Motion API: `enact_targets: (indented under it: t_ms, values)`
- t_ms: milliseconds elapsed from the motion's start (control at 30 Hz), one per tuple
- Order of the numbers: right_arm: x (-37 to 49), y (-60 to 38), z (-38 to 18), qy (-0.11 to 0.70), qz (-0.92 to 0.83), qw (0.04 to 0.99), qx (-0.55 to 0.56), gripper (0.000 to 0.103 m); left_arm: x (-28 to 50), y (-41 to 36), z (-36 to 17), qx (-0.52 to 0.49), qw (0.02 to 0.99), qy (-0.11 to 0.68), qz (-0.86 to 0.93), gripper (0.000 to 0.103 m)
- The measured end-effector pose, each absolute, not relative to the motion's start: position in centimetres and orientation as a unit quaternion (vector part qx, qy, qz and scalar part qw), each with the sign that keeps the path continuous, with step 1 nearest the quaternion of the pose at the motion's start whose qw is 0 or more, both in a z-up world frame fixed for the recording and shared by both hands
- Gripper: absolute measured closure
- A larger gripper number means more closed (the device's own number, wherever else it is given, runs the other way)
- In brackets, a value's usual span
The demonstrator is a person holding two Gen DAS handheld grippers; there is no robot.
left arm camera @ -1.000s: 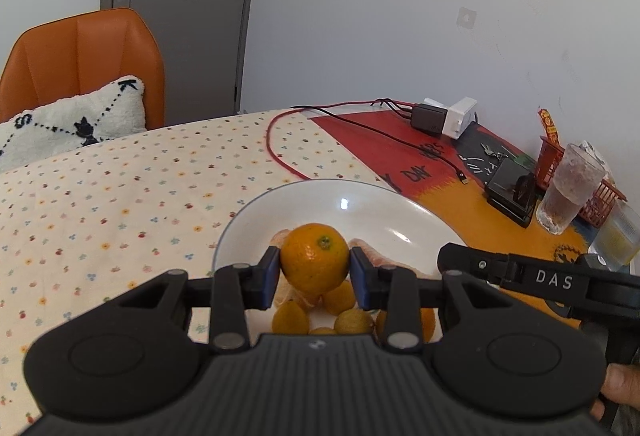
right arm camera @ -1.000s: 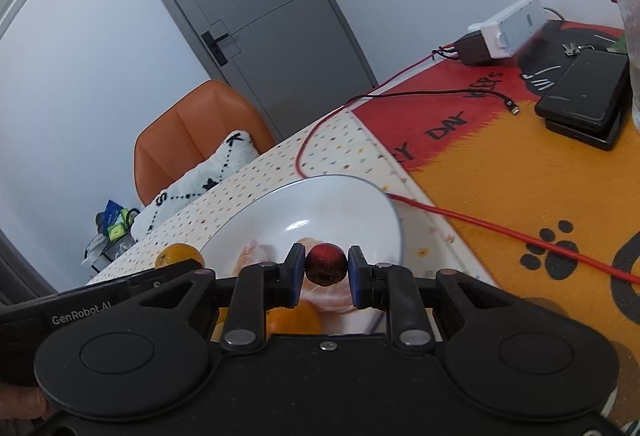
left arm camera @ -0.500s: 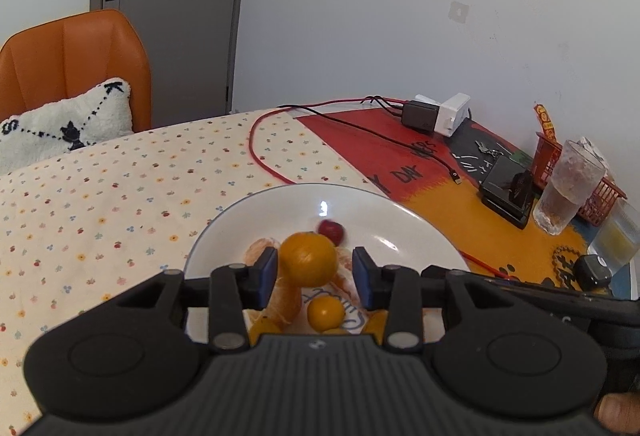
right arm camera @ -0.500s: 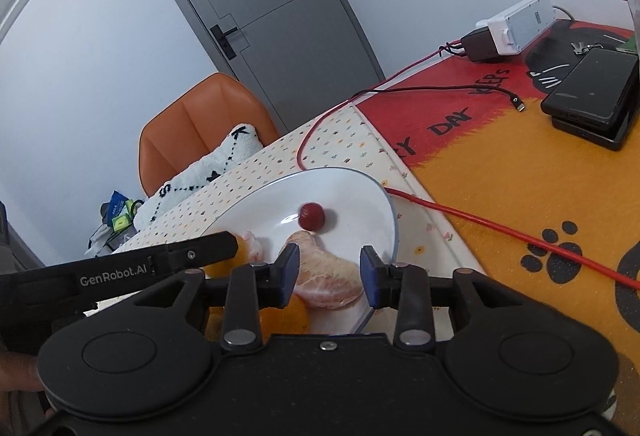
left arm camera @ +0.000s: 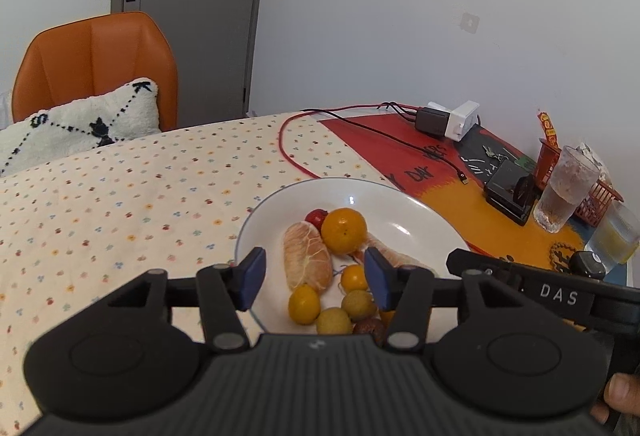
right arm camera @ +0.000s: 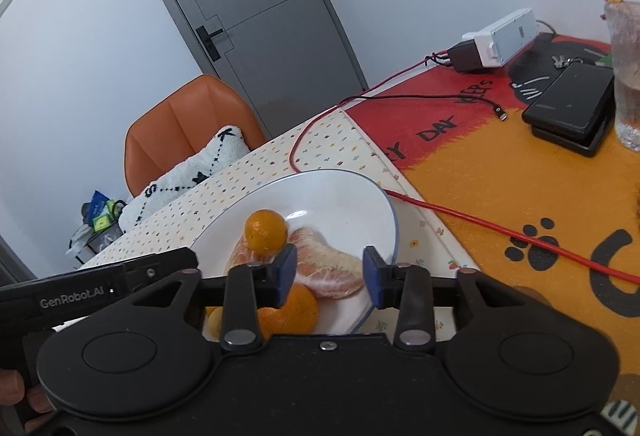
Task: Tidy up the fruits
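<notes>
Resting in the shallow white ceramic plate (left arm camera: 424,220), the round orange mandarin (left arm camera: 344,230) sits at the middle, touching the small red fruit (left arm camera: 316,217) behind it and the peeled, soft citrus segments (left arm camera: 306,260) in front. It looks light, firm and prone to rolling, so hold it across its widest part. Both the left gripper (left arm camera: 314,274) and right gripper (right arm camera: 330,272) are released, jaws just opened, gripping nothing. "DAS" and "GenRobot.AI" mark the handles; the plate-side mat probably reads "DAY".
</notes>
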State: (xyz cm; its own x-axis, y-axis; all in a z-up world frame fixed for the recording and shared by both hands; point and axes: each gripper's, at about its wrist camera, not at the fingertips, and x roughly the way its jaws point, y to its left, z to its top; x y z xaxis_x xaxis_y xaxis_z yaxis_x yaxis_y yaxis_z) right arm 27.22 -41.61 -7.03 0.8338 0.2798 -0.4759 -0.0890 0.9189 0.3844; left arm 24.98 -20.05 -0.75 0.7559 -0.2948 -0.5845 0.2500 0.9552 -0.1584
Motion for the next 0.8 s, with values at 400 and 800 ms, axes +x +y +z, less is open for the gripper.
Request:
enact_targets:
  t_ms: [400,800]
  values:
    - [23.9,-40.1,-4.6,0.256,0.093,0.949,0.157,0.041,21.1,-17.3,1.1,-0.050,0.940,0.311,-0.133,0.024]
    - [19.8,-37.5,-2.7,0.236,0.112,0.955,0.137,0.005,15.9,-13.6,2.9,-0.063,0.952,0.286,-0.087,0.012]
